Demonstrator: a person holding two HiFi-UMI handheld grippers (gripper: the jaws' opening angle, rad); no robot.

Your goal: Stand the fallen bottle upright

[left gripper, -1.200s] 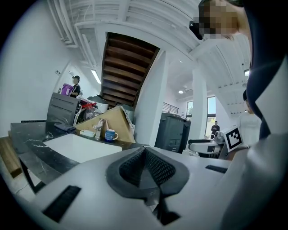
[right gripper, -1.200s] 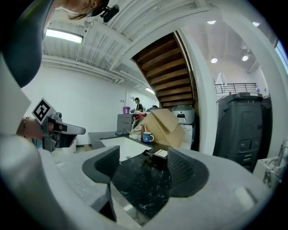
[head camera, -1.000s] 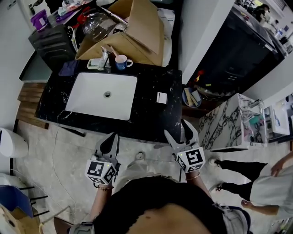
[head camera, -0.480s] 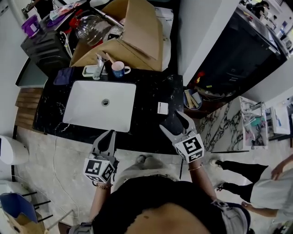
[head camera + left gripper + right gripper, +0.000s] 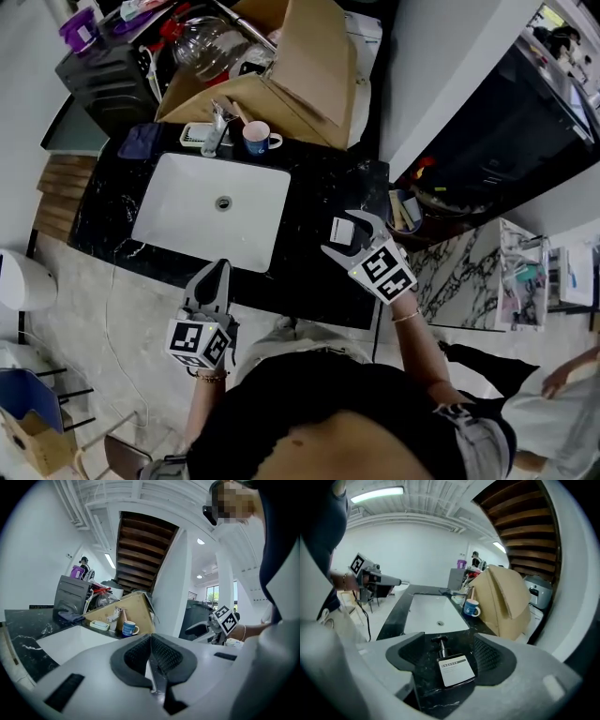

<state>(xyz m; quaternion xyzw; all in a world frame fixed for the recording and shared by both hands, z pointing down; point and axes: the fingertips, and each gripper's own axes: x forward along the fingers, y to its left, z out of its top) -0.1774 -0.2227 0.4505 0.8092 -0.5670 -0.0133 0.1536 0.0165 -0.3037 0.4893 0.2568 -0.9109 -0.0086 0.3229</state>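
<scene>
The fallen bottle [image 5: 339, 230] is a dark pump bottle with a white label, lying flat on the black counter [image 5: 309, 192] to the right of the sink. My right gripper [image 5: 345, 236] is open and sits low over it, one jaw on each side. In the right gripper view the bottle [image 5: 453, 668] lies between the open jaws of the right gripper [image 5: 450, 654], pump head pointing toward the sink. My left gripper [image 5: 217, 277] is shut and empty at the counter's front edge; its pads meet in the left gripper view [image 5: 151, 654].
A white sink basin [image 5: 211, 211] fills the counter's left part. Behind it stand a faucet [image 5: 215, 130], a soap dish [image 5: 195, 137] and a blue mug [image 5: 255, 139], then a large cardboard box [image 5: 300, 66]. A tub of items [image 5: 405, 211] sits right of the counter.
My right gripper has moved forward from the counter's edge over the counter until its open jaws flank the bottle. The left gripper has stayed near the front edge, shut.
</scene>
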